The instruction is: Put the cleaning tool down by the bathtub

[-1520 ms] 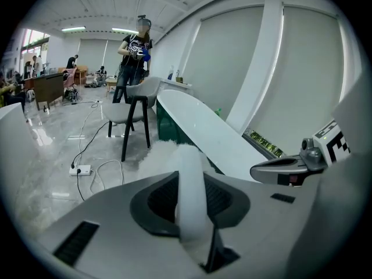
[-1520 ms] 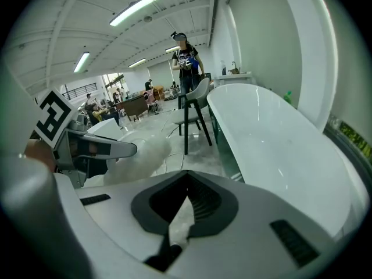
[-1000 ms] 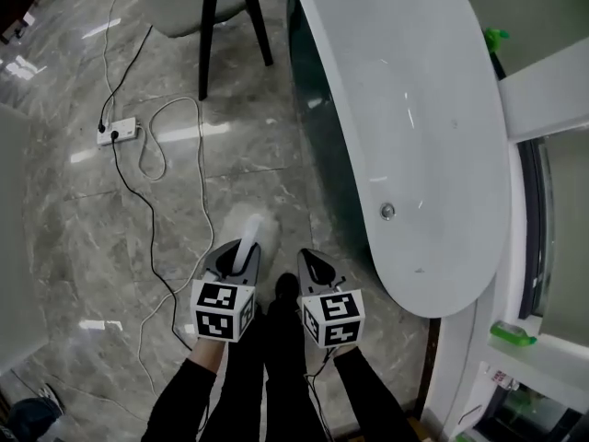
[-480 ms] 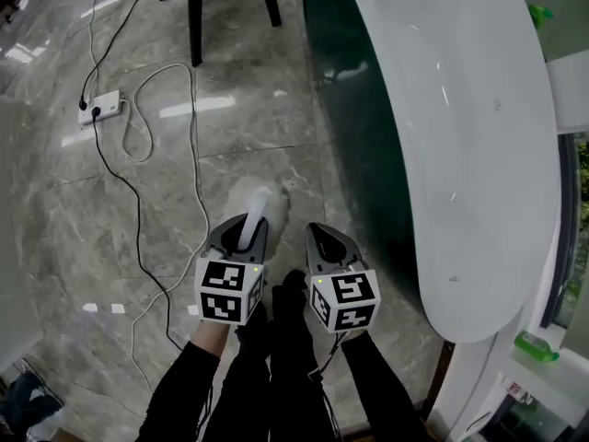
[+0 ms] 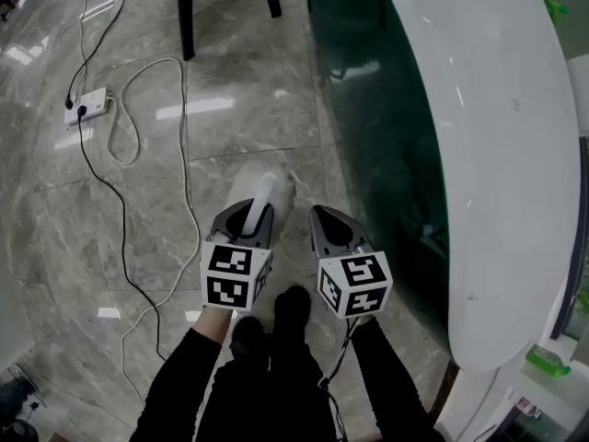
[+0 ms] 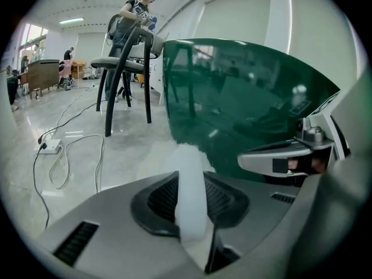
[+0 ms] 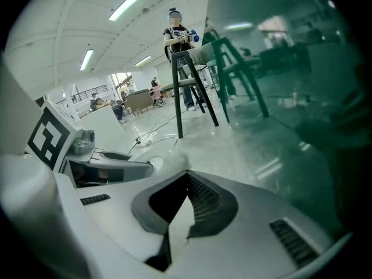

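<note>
The cleaning tool (image 5: 262,198) is a white handle with a pale fluffy head that hangs just over the marble floor. My left gripper (image 5: 250,208) is shut on the handle, which runs out between the pads in the left gripper view (image 6: 190,190). My right gripper (image 5: 324,214) hangs beside it, shut and empty, its tips meeting in the right gripper view (image 7: 186,172). The white bathtub (image 5: 497,109) with its dark green side (image 6: 244,97) stands close on the right of both grippers. The tool's head is partly hidden behind the left gripper.
Black chair legs (image 5: 187,12) stand at the far end of the floor. A white power strip (image 5: 87,104) and its looping cables (image 5: 184,155) lie to the left. My own dark shoes (image 5: 293,304) are just behind the grippers. People stand far off (image 6: 136,16).
Both grippers have drifted forward along the tub's green side, and the tub now fills more of the right. The left gripper still grips the tool; the right stays shut.
</note>
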Demonstrator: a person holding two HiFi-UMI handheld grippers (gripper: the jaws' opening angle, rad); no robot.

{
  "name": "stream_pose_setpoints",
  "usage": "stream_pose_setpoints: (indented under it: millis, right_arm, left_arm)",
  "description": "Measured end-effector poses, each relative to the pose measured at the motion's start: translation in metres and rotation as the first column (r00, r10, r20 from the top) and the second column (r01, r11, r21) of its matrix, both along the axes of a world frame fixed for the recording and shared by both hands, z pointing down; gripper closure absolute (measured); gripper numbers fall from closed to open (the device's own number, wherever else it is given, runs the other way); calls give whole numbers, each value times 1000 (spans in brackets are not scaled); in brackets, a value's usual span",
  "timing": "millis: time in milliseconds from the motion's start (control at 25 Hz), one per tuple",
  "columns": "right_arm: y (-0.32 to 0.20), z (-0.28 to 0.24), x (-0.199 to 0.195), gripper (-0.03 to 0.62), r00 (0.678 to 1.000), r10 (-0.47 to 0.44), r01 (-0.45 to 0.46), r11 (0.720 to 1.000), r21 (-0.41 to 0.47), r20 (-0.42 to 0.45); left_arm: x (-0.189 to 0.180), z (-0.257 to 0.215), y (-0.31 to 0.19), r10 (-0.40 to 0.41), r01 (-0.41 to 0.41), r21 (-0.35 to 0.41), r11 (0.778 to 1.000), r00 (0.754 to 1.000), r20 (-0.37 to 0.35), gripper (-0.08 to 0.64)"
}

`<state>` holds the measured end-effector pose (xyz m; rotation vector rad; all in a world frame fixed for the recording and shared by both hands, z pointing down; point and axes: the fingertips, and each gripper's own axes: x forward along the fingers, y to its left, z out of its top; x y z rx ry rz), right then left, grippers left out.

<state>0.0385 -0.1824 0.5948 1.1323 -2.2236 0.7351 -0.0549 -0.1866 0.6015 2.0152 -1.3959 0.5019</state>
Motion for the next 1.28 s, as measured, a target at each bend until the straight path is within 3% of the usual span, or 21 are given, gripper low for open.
stream_pose_setpoints:
  millis: [760,1280]
  right_arm:
    - [-44,103,-1,592,999,-17,16,999,36,43]
    - [-61,139,0,592,998,-25,20,996,83,60]
  left_arm:
    - [3,119,-59,8,-9,26,1000,999,42,463]
    - [13,157,-93,53,-60,56,997,993,107,463]
